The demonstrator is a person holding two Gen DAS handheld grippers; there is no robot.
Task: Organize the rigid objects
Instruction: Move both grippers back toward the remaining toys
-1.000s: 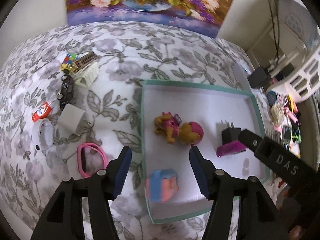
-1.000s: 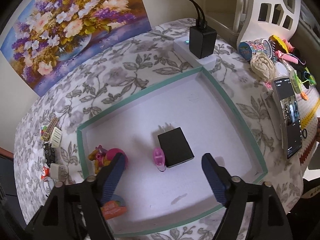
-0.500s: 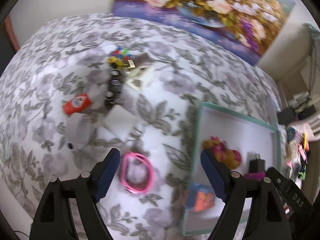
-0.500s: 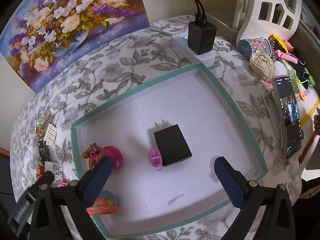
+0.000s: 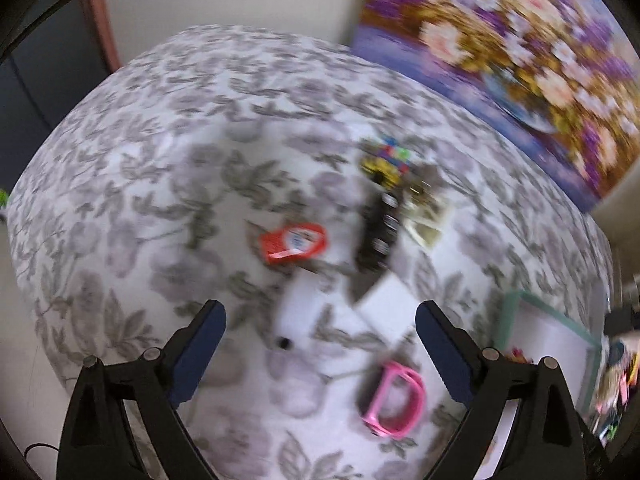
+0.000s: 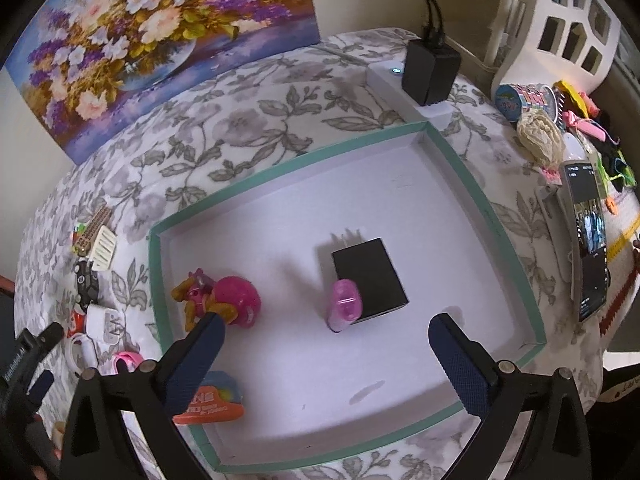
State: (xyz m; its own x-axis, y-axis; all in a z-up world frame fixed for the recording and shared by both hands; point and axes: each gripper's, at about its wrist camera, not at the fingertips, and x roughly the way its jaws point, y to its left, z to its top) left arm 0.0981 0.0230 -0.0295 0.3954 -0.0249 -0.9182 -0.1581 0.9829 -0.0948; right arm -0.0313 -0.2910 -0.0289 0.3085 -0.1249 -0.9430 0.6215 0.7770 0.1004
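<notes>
Left hand-held gripper (image 5: 320, 336) now off the tray (image 5: 505, 322), opening, empty; right hand-held gripper (image 6: 326, 338) wide, empty.

A grey leaf-and-flower cloth (image 6: 256, 92) covers the counter. The tray (image 6: 456, 168) is white inside with a teal rim, holding a black charger (image 6: 370, 276) and a pink-helmeted toy (image 6: 224, 300).

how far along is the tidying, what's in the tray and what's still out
Done: the tray holds a black charger, a pink capsule, a toy dog and an orange toy. In hand: nothing; the right gripper hangs open over the tray, and the left gripper is opening, empty, over the cloth. Left: the pink ring, red packet, black toy car and white blocks.
</notes>
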